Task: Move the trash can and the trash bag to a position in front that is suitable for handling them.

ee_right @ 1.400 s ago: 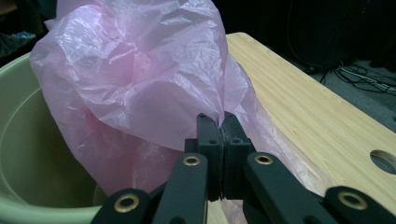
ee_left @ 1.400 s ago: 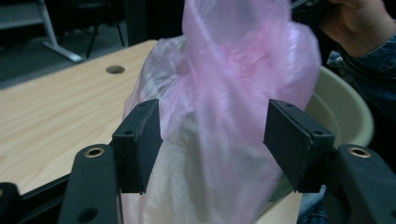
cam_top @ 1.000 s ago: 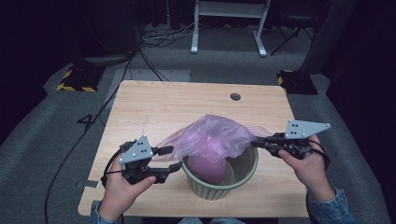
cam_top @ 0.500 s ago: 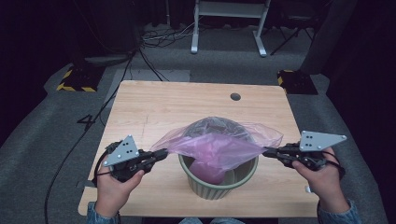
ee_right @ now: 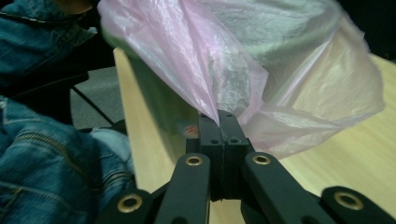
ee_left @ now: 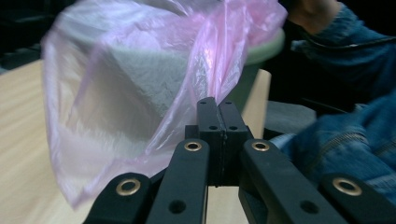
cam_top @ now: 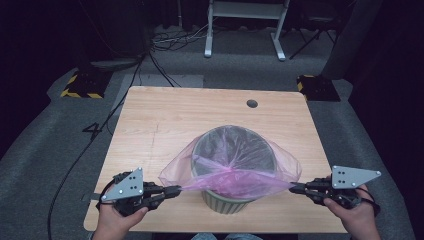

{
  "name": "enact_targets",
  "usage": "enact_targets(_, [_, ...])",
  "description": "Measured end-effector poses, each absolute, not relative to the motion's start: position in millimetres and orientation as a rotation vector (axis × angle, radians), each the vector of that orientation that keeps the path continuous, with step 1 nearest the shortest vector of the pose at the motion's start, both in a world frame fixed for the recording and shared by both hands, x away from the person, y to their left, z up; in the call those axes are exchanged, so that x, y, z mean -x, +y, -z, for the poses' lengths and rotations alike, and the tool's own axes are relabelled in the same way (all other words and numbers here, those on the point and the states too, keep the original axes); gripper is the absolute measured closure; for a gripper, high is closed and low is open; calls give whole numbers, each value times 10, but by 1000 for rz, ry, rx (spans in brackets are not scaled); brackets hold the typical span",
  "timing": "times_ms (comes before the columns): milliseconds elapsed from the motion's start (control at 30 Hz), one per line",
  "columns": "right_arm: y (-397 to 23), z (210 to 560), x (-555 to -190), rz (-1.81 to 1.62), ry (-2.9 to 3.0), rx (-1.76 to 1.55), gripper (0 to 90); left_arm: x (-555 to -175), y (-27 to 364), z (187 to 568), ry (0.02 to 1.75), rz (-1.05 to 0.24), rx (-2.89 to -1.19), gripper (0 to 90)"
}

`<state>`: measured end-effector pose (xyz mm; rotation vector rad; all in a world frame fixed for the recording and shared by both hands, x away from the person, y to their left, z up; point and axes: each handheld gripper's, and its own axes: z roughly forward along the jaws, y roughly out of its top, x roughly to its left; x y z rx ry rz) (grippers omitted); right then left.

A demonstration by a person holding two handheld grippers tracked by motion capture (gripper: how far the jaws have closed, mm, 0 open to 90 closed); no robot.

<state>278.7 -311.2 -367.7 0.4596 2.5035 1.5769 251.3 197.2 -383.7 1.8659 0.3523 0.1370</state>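
In the high view, a thin pink plastic bag is gripped at opposite edges by the clenched left gripper and right gripper, stretched over the round pale green bin to line it.

Wooden table, round grommet hole, white stand legs, floor cables

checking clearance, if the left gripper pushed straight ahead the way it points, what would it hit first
The left gripper, shut on the pink bag, points across at the green bin. It would probably meet the bin's side first, pushing slack bag against it; depth is hard to judge.
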Motion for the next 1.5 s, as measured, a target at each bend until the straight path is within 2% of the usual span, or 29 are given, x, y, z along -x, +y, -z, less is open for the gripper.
enact_targets(400, [-3004,3858,-2681,-1567,2644,-362,900,-2511,1818,4040,280,-18,-1920,900])
enact_targets(600, [-3000,3988,-2767,-1481,2740,-486,900,-2525,1696,3965,216,6,-1957,900])
enact_targets(733, [-2928,3994,-2756,-1428,2764,-452,900,-2537,1621,4060,195,47,-2000,900])
enact_targets(933, [-2885,4027,-2738,-1364,2787,-434,900,-2579,1647,4202,264,8,-2125,900])
enact_targets(1167, [-2946,4222,-2815,-1313,2797,-528,900,-2721,1858,4454,366,84,-2008,900])
enact_targets(1233, [-2936,4283,-2829,-1313,2808,-550,900,-2740,1883,4467,388,67,-1984,900])
enact_targets(1267, [-2936,4274,-2821,-1312,2807,-550,889,-2741,1895,4453,408,44,-1986,855])
enact_targets(1300, [-2943,4255,-2813,-1311,2793,-544,837,-2739,1916,4435,427,32,-1980,789])
enact_targets(1400, [-3043,4122,-2768,-1439,2708,-537,603,-2709,1978,4369,456,9,-1977,604])
enact_targets(1433, [-3102,4046,-2747,-1483,2661,-542,519,-2697,1988,4341,456,2,-1992,584])
enact_targets(1500, [-3187,3915,-2704,-1516,2599,-538,466,-2655,2002,4278,450,-7,-1996,535])
